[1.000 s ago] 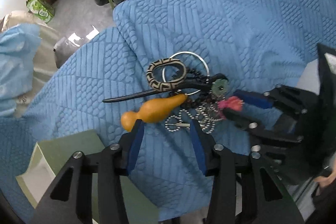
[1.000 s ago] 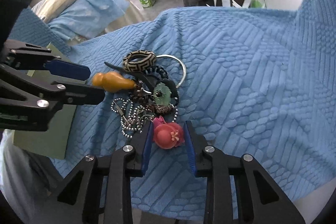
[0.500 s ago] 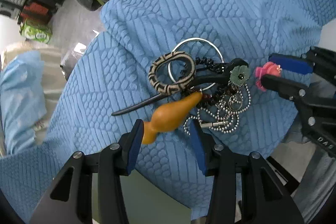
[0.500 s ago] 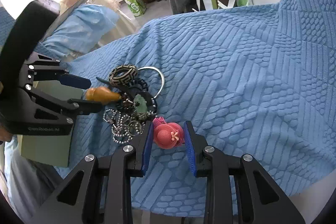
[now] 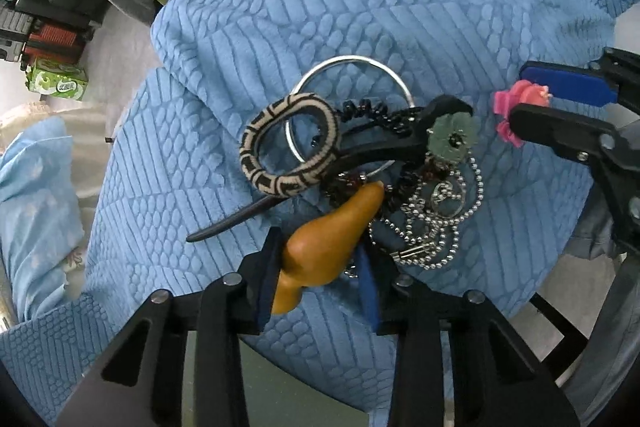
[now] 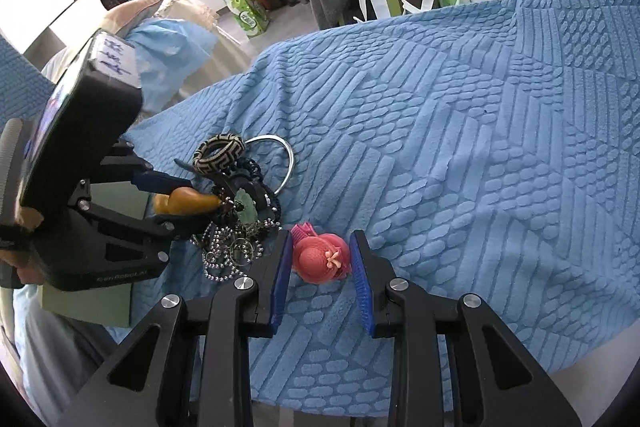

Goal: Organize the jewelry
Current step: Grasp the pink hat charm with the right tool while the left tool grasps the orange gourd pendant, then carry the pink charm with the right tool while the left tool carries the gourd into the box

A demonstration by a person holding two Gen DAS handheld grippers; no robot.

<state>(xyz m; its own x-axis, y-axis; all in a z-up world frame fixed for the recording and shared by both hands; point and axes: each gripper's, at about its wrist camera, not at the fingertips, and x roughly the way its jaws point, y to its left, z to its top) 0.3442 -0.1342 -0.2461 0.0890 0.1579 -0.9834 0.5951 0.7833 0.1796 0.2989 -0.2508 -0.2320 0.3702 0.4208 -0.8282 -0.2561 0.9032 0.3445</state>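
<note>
Before you spreads the blue quilted textured cloth (image 6: 460, 155), and on it sits a tangled heap of jewellery: a silver metal bangle (image 5: 352, 61), a cream-and-black woven bracelet (image 5: 288, 143) and a silver ball chain (image 5: 432, 223). Your left gripper (image 5: 318, 279) has just been closing its fingers, which now press on the fat end of the amber gourd-shaped pendant (image 5: 328, 239) at the heap's near edge. Your right gripper (image 6: 318, 279) has its fingers partly open around the small pink hat-shaped charm (image 6: 322, 257), just beside the heap; whether both pads touch it, you cannot tell.
</note>
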